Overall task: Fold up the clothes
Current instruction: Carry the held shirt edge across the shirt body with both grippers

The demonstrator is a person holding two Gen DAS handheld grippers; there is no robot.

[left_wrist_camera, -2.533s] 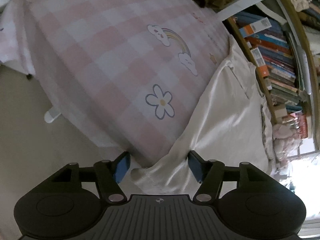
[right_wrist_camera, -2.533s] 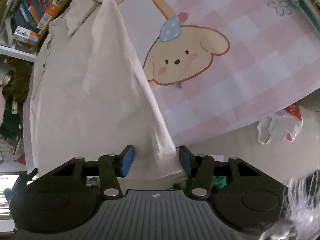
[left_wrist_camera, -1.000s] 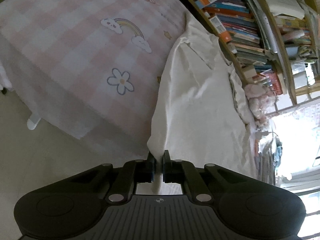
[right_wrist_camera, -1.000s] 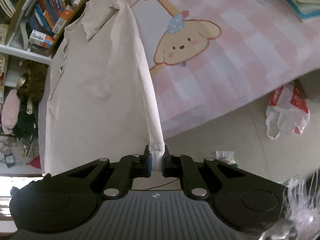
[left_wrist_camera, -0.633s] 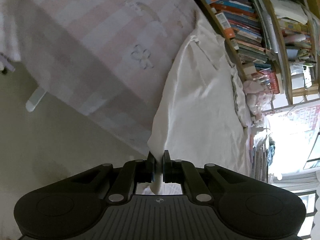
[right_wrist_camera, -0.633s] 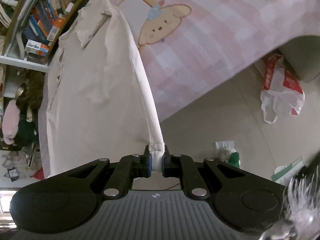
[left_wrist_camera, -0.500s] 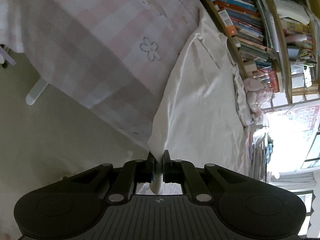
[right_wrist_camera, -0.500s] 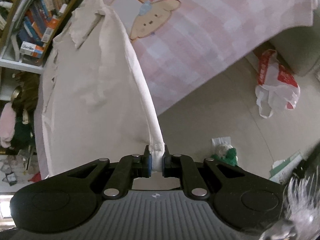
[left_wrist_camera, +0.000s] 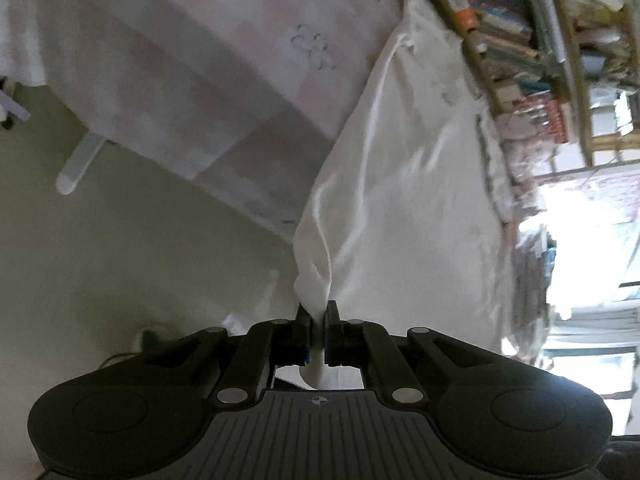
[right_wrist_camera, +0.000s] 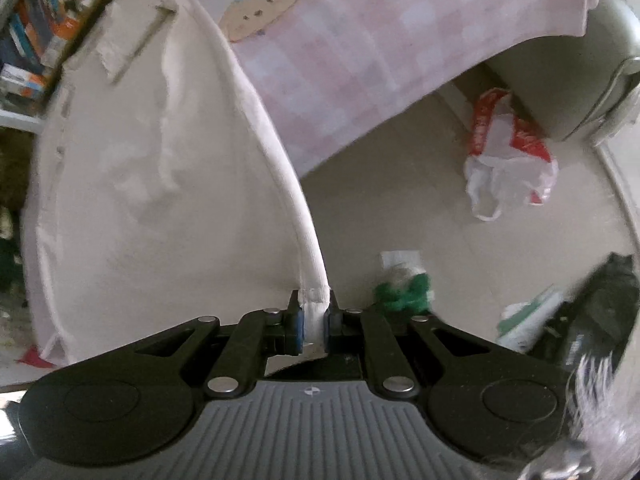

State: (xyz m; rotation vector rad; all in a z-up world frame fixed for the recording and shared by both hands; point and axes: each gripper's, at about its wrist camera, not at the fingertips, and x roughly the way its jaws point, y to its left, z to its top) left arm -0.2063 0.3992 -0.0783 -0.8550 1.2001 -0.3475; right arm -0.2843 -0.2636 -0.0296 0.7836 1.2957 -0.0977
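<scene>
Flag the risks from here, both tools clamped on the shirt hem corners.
1. The left tool grips a bunched, twisted corner of the white shirt; that twist could carry into the fold.
2. The right tool pinches only the hem edge, so a hard pull might slip it free.
3. The collar end lies on the pink checked sheet near the bookshelf; dragging may rumple it.

Shirt (left_wrist_camera: 404,184) satiny cloth; bedsheet (right_wrist_camera: 360,52) matt cloth; bag (right_wrist_camera: 508,160) glossy plastic

No legible text. Book spines on the shelf (left_wrist_camera: 520,32) and print on the red-and-white bag (right_wrist_camera: 508,148) are too blurred to read.
</scene>
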